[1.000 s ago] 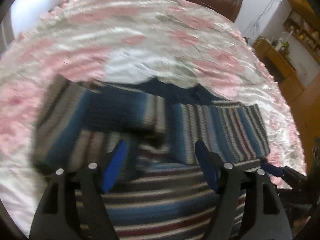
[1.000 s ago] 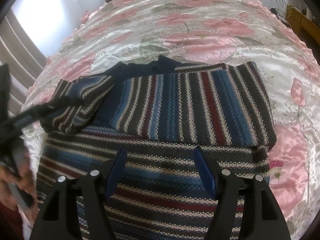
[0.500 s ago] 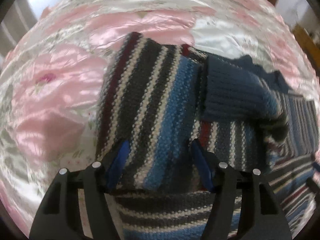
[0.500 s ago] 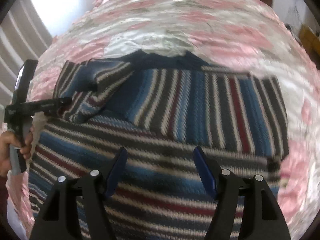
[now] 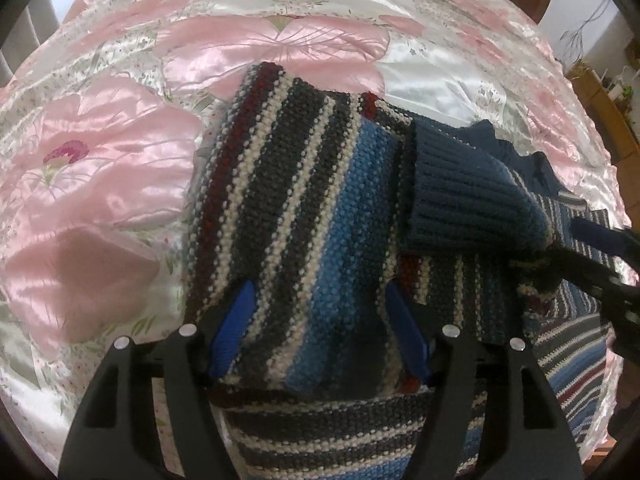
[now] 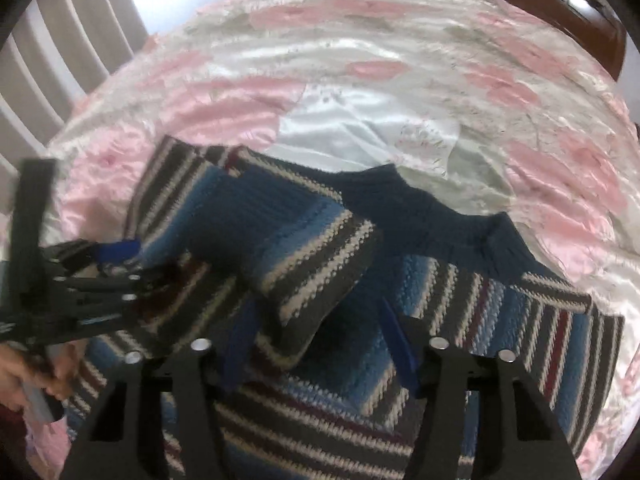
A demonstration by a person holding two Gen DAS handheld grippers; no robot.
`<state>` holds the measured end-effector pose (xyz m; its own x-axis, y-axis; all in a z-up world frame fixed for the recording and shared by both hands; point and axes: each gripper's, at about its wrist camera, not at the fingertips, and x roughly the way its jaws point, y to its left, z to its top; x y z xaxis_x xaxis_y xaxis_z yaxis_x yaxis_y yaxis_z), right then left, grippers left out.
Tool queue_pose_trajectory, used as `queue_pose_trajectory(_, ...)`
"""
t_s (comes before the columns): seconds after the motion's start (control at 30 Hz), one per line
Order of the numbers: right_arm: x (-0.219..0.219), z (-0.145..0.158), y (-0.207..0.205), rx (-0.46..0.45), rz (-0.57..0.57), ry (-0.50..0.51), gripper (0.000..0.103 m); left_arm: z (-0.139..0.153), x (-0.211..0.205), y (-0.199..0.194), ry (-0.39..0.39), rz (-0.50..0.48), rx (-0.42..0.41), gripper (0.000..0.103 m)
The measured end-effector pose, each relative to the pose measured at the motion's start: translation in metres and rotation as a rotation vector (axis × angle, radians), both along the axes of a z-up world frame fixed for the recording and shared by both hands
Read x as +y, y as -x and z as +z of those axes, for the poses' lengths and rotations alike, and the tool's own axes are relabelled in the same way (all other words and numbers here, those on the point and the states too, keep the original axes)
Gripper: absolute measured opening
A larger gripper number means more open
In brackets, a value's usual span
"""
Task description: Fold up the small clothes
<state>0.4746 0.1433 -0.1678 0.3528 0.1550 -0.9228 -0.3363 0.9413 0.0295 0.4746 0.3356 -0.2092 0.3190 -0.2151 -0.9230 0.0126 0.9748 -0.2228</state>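
Left hand-held gripper: jaws spread, blue pads either side of the folded left sleeve — nothing pinched as far as can be seen; whether the pads touch the knit cannot be told. Seen from the right wrist view, the same gripper sits at 9 o'clock, held by a hand.

Right hand-held gripper: jaws also spread, the sleeve end bunched between the pads; contact is blurred and cannot be confirmed.

Striped knit sweater is laid flat on the bed, on a pink floral satin cover. Navy ribbed cuff lies at 2 o'clock from the left gripper; navy collar at 1 o'clock from the right gripper, pointing toward the headboard.

Handling, judged:
- Thick chunky knit — soft, limp, moderately heavy for its size; folds are expected to spring open slightly.
- Good friction on the pads; snagging of loops is possible.
- Satin cover looks slippery, so the whole garment may slide if dragged rather than lifted.

Hold advised: a doubled edge or the ribbed cuff is to be pinched, not a single layer mid-panel. Stretch is to be expected if one point is pulled alone.
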Motion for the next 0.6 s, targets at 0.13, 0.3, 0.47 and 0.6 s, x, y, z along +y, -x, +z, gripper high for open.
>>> queue_pose_trajectory(0.13,0.001,-0.014,-0.003,0.056,0.015,-0.063,0.016,-0.001,0.002,0.0,0.013,0.018,0.001,0.067)
queue_pose_trajectory(0.3,-0.034,-0.005,0.011,0.044,-0.041,-0.201,0.012,-0.001,0.003,0.001,0.018,0.024,-0.006,0.069)
queue_pose_trajectory(0.47,-0.1,-0.018,0.038,0.095,-0.182,-0.343,0.009,-0.001,0.004,0.003,0.013,0.024,-0.016,0.069)
queue_pose_trajectory(0.6,-0.149,-0.035,0.061,0.153,-0.262,-0.448,0.021,-0.001,-0.001,0.005,-0.005,0.02,-0.026,0.072)
